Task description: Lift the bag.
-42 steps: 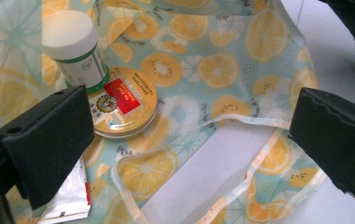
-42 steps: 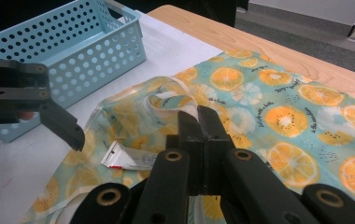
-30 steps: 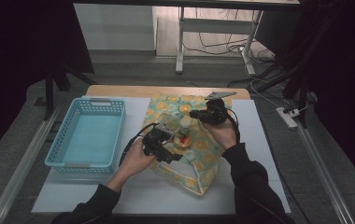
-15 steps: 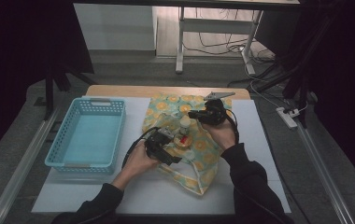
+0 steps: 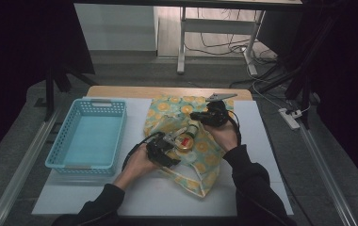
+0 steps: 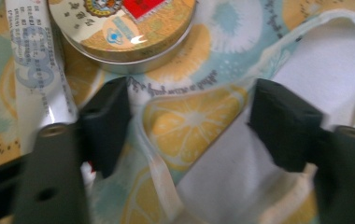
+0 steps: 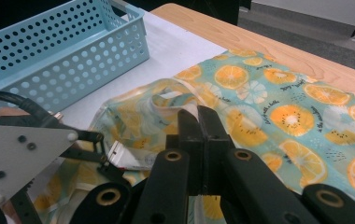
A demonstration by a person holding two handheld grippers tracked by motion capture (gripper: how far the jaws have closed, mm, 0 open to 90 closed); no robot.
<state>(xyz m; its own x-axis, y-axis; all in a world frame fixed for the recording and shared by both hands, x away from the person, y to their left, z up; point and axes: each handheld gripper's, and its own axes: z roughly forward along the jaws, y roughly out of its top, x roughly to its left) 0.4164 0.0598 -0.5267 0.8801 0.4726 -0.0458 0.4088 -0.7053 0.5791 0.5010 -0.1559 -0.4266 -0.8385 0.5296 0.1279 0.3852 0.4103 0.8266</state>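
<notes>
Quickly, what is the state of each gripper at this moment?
Left gripper: open, jaws just been closing around a fold of the lemon-print fabric bag, not yet pressing it.
Right gripper: shut on bag fabric.

We wore dark long sleeves (image 5: pixel 252 183), and our two grippers were black with blocky pads (image 6: pixel 278 121), trailing black cables (image 5: pixel 132 153) and a grey screw-dotted plate (image 7: pixel 21 156).
</notes>
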